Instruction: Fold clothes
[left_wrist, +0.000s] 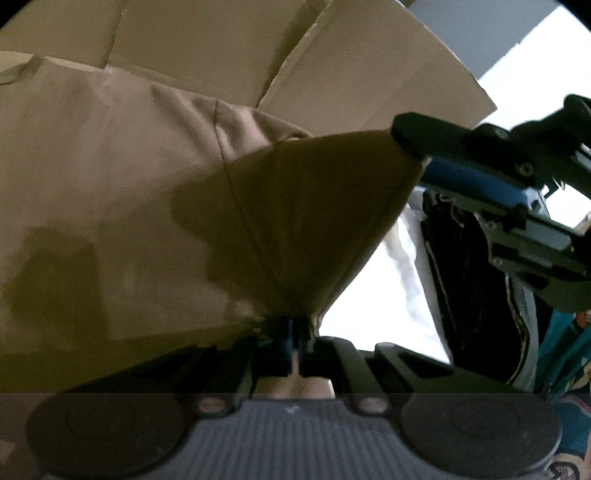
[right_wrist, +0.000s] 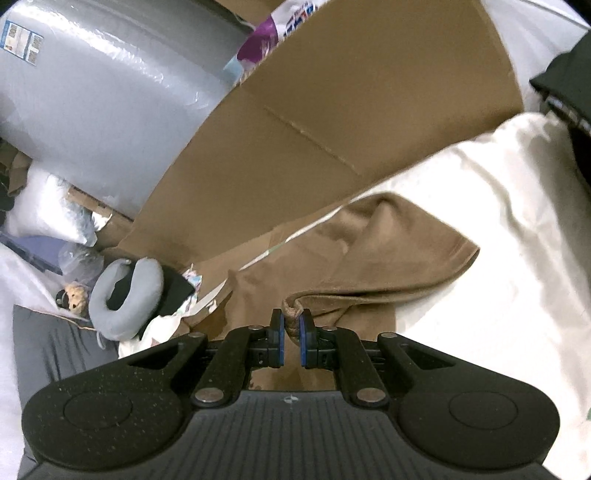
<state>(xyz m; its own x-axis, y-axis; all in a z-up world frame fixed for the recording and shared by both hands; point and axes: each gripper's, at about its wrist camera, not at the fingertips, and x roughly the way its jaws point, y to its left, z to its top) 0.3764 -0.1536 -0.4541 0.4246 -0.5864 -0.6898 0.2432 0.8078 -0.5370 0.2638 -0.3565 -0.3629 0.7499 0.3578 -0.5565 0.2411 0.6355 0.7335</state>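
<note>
Far left in the right wrist view stands a big grey roll of plastic-wrapped material (right_wrist: 110, 99), with a grey U-shaped neck pillow (right_wrist: 125, 291) lying below it among loose bags. A leaning sheet of brown corrugated cardboard (right_wrist: 332, 122) fills the middle, and to its right spreads a white bed sheet (right_wrist: 498, 240).

The task's thing, a tan soft-knit garment (left_wrist: 92, 177), lies partly on that white sheet and partly over the cardboard. The left claw (left_wrist: 293, 332) is pinched fully together on one edge of it, and the cloth fans up from the jaws in a taut, shadowed triangle. At the triangle's far corner, to the right, the right claw (left_wrist: 413, 142) has the other end. From its own camera the right claw (right_wrist: 291, 325) is narrow, its blue pads clamped on a small bunched roll of the hem, with the garment (right_wrist: 388, 251) rumpled beyond it.

Both grips look thin. The right one holds only a rolled nub at the pad tips, so a hard pull could tug it free and drop that corner. The bulk of the cloth is creased, so laying it over now would likely trap wrinkles. The edge could also snag on the cardboard nearby. A dark striped garment (left_wrist: 476, 288) lies at the right, near enough to be dragged along.
</note>
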